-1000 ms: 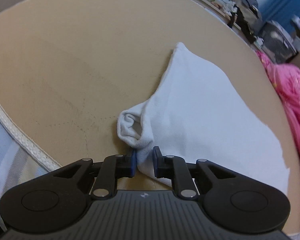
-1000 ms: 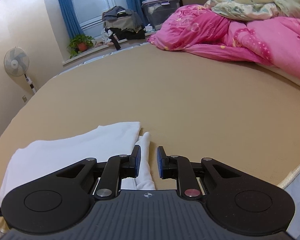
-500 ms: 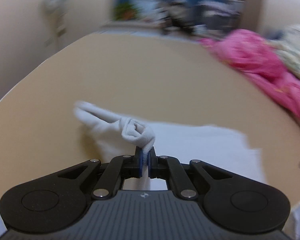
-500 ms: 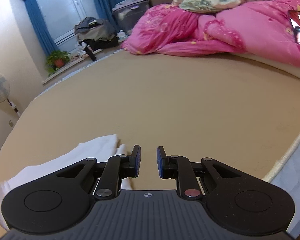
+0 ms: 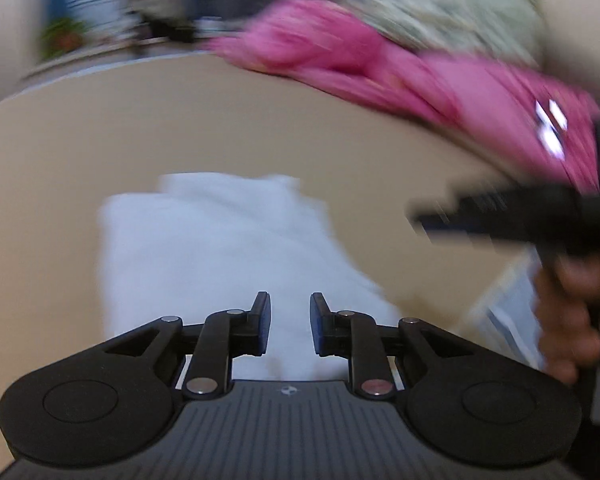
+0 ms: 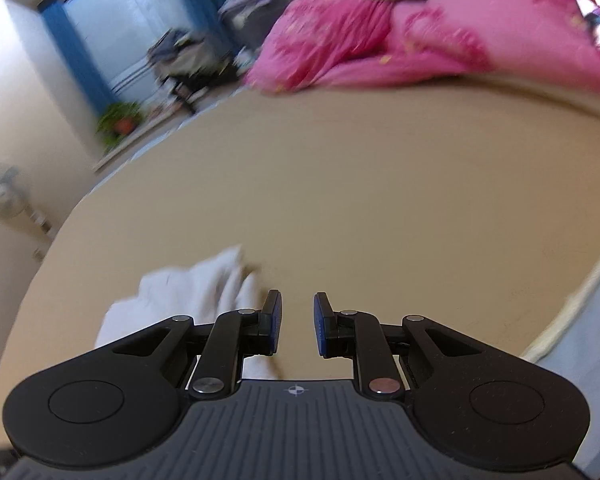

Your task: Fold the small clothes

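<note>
Your left tool (image 5: 286,328) is released, its two blue-padded fingers (image 5: 262,330) parted with nothing between them, hovering just above the near end of the white folded cloth garment (image 5: 220,248), which lies flat on the tan bed sheet (image 5: 100,140). The left view is heavily smeared, so the garment's edges and any fold lines are hard to make out, and its near end is hidden beneath your tool's black body. Your right tool (image 6: 296,322) is also released, empty, its fingers spread over bare sheet; from that camera the same white garment (image 6: 188,292) sits just left of the tool, its lower part cut off behind the left finger linkage. In the left view your right tool (image 5: 500,220) appears only as a dark blur at the right edge, with your right hand (image 5: 568,320) on its grip, partly cut off by the frame. A crumpled pink quilt (image 6: 400,40) lies at the far side of the bed, well apart from the garment.
</note>
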Action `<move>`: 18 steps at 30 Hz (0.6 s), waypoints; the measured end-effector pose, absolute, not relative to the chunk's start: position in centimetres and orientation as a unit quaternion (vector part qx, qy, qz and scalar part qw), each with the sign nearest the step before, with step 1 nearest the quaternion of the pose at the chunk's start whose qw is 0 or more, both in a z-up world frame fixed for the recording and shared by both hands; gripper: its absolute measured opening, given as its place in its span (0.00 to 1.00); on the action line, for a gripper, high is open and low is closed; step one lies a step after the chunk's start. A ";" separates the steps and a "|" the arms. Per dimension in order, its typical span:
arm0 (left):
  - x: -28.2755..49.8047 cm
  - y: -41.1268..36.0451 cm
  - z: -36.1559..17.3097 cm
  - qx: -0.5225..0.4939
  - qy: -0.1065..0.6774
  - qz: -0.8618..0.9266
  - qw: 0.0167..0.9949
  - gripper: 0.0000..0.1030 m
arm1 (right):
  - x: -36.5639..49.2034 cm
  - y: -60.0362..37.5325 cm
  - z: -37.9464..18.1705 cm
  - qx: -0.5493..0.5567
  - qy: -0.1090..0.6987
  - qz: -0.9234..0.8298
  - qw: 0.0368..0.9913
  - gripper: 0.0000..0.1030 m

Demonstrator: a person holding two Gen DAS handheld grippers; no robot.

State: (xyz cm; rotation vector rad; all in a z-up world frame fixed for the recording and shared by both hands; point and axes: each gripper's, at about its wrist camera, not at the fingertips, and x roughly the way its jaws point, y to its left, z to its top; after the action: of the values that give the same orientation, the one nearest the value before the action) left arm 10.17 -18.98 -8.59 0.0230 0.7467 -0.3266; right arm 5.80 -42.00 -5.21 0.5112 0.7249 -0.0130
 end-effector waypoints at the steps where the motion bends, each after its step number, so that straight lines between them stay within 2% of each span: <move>1: 10.5 -16.9 -8.7 -0.006 0.361 -0.136 0.923 0.22 | 6.3 -41.5 -5.7 0.251 0.367 0.016 0.895 0.21; 3: 11.8 -14.2 -9.0 -0.017 0.368 -0.103 0.924 0.21 | 7.2 -40.2 -6.6 0.253 0.400 0.059 0.879 0.21; 7: 13.1 -13.5 -13.8 0.020 0.454 -0.101 0.885 0.20 | 8.7 -37.3 -8.6 0.193 0.481 0.080 0.851 0.24; 8: 12.7 -13.8 -14.2 0.036 0.447 -0.104 0.888 0.20 | 8.8 -36.8 -8.9 0.166 0.493 0.068 0.852 0.19; 9: 12.1 -14.0 -13.9 0.045 0.432 -0.105 0.895 0.21 | 8.7 -36.5 -8.9 0.140 0.493 0.060 0.857 0.05; 13: 11.0 -11.7 -12.8 -0.028 0.400 -0.112 0.909 0.23 | 7.5 -37.3 -7.3 0.145 0.456 0.070 0.875 0.04; 16: 11.2 -11.5 -15.3 0.009 0.437 -0.114 0.892 0.22 | 7.2 -37.6 -7.0 0.152 0.457 0.073 0.874 0.04; 18: 10.4 -12.3 -15.6 0.053 0.407 -0.128 0.903 0.22 | 7.1 -37.3 -5.5 0.151 0.405 0.063 0.900 0.10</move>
State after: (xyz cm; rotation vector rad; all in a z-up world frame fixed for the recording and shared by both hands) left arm 10.40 -12.31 -15.58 0.1104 0.8406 -0.2651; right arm 7.14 -37.30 -5.54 0.3118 0.8383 0.1307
